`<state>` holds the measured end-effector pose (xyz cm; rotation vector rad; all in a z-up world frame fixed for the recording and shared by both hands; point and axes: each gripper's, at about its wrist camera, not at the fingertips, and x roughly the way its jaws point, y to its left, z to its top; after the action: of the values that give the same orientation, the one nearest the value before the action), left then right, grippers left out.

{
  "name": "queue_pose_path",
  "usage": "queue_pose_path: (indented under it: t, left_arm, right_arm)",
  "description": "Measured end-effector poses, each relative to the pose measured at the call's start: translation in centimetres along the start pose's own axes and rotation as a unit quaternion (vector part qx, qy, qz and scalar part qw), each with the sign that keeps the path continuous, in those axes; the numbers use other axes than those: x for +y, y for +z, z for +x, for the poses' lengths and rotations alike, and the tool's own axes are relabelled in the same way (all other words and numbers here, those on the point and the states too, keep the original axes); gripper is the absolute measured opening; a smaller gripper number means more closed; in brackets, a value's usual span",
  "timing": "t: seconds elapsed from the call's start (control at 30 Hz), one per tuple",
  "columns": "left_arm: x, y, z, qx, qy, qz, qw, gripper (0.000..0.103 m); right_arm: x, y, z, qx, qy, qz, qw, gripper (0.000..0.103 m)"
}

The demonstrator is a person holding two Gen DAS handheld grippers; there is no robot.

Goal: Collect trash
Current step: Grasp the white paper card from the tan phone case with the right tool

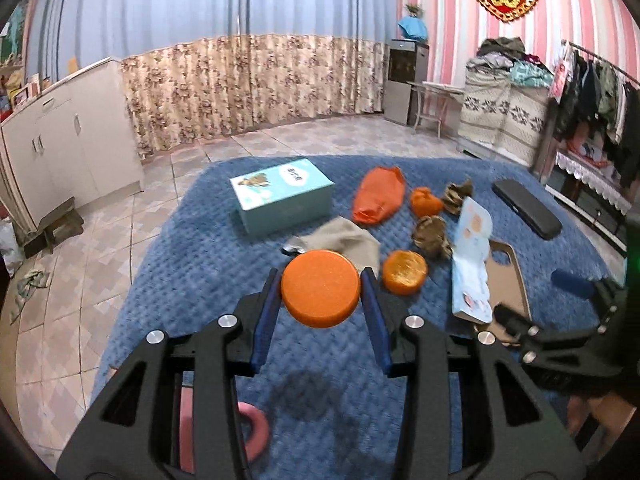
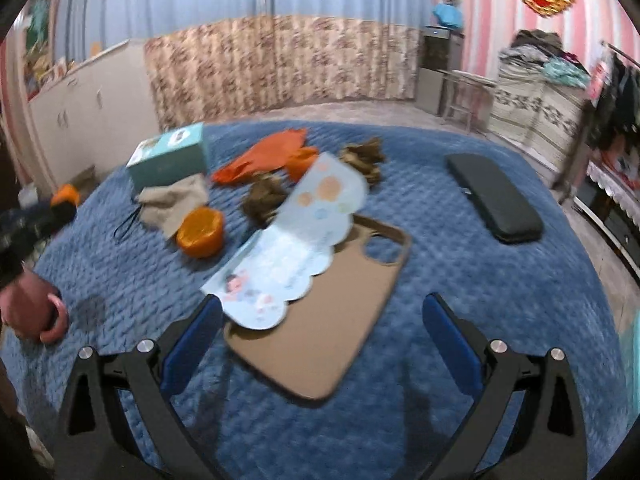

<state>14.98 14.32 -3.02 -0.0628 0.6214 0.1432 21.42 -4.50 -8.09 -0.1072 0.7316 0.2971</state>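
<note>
L gripper [image 1: 321,294] clamped on orange lid [image 1: 320,288], held above blanket [image 1: 180,280] near its front edge. R gripper [image 2: 322,326] wide open, empty, over phone case [image 2: 320,320]. No bin seen. Peels [image 1: 404,272], wrappers [image 1: 432,236] left mid-blanket; task judged early.

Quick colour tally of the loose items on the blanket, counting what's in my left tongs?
Orange: 4 (disc, bag, orange wad, cup)
Brown: 2 (near wad, far wad)
Beige/tan: 2 (cloth, phone case)
Light blue: 2 (box, card)
Black: 1 (case)
Total: 11
</note>
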Motion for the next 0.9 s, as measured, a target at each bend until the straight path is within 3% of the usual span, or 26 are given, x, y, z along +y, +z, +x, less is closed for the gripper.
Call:
queue_pose_path:
  t: [0.3, 0.33, 0.43, 0.53, 0.73, 0.9]
  left_arm:
    - [2.4, 0.1, 0.2, 0.000, 0.000, -0.024, 0.9997, 0.039]
    - [2.6, 0.0, 0.3, 0.002, -0.001, -0.028, 0.9996, 0.039]
    - [3.1, -0.1, 0.4, 0.005, -0.003, -0.031, 0.9995, 0.039]
    - [3.1, -0.2, 0.4, 0.004, -0.002, -0.030, 0.9995, 0.039]
    - [3.3, -0.2, 0.4, 0.002, -0.009, -0.036, 0.9993, 0.039]
    - [2.7, -0.1, 0.2, 0.000, -0.015, -0.028, 0.9995, 0.039]
  right_arm:
    - [4.0, 0.0, 2.7, 0.030, 0.001, -0.056, 0.998, 0.097]
    - [4.2, 0.0, 3.0, 0.032, -0.001, -0.061, 0.998, 0.094]
    - [4.0, 0.4, 3.7, 0.043, 0.011, -0.057, 0.997, 0.070]
    - [3.1, 0.6, 3.3, 0.035, 0.025, -0.036, 0.998, 0.056]
    - [0.5, 1.4, 1.3, 0.001, 0.026, -0.001, 1.000, 0.053]
    - [-2.2, 1.7, -0.1, -0.017, 0.031, 0.031, 0.999, 0.038]
